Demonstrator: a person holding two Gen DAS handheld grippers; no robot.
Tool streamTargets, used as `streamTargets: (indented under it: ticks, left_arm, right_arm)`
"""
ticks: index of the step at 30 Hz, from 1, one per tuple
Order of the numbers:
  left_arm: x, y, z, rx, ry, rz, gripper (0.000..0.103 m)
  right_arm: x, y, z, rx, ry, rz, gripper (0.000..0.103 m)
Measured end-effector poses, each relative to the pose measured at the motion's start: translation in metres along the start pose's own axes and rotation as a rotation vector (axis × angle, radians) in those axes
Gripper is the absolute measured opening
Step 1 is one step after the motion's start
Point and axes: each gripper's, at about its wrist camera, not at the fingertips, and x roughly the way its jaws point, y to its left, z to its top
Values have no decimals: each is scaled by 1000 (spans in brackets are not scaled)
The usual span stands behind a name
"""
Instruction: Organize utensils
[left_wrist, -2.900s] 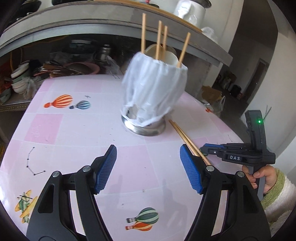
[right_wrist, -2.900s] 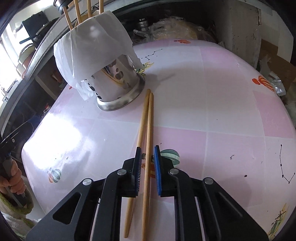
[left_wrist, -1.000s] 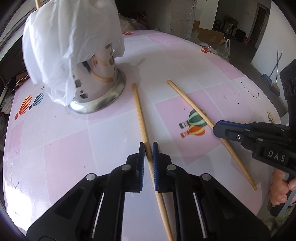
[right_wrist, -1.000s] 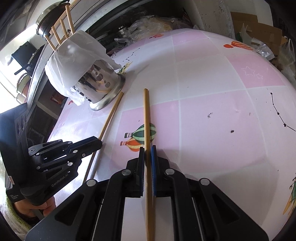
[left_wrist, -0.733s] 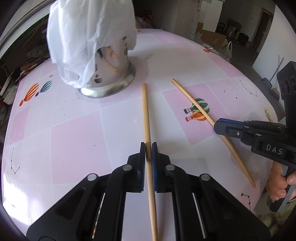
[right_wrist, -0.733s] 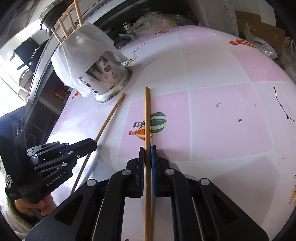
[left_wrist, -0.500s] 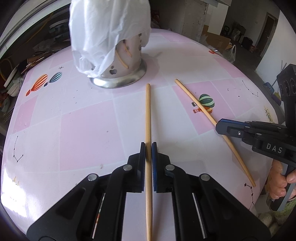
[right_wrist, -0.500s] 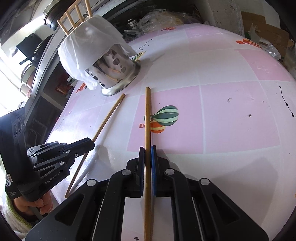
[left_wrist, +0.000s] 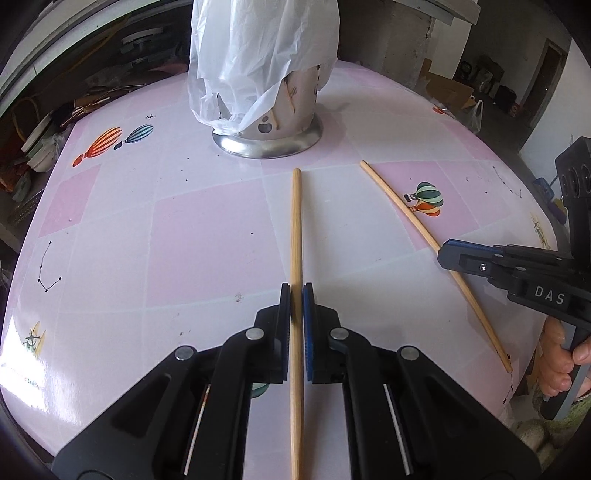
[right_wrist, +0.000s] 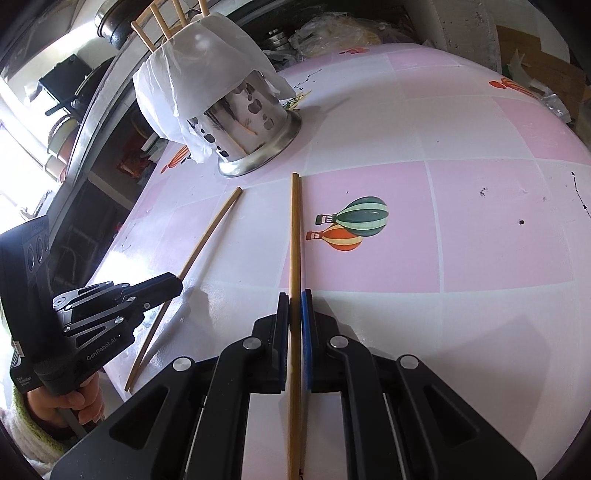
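My left gripper (left_wrist: 295, 291) is shut on a wooden chopstick (left_wrist: 295, 229) that points at the steel utensil holder (left_wrist: 266, 140), which is draped in a white plastic bag (left_wrist: 258, 48). To its right my right gripper (left_wrist: 443, 254) grips a second chopstick (left_wrist: 402, 210). In the right wrist view my right gripper (right_wrist: 294, 299) is shut on that chopstick (right_wrist: 294, 229). My left gripper (right_wrist: 177, 284) holds the other chopstick (right_wrist: 210, 229) at the left. Both sticks lie low over the pink table (right_wrist: 480, 240). The holder (right_wrist: 251, 122) has several chopsticks (right_wrist: 162, 22) standing in it.
The table has balloon prints (right_wrist: 351, 225) and drops off close behind both grippers. Cluttered shelves with dishes (left_wrist: 37, 147) stand beyond the table's left side. Boxes and a bag (left_wrist: 472, 110) sit on the floor at the far right. A hand (right_wrist: 74, 402) grips the left handle.
The left gripper, open earlier, is shut on one chopstick. The two sticks, first side by side, are spread apart. Both views have swung, so the holder sits nearer top centre.
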Motion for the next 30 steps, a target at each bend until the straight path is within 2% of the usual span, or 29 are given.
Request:
streamTargets:
  ticks: [30]
  left_arm:
    - [-2, 8, -3, -27, -2, 17, 6]
  right_arm:
    - [0, 1, -2, 4, 0, 3, 7]
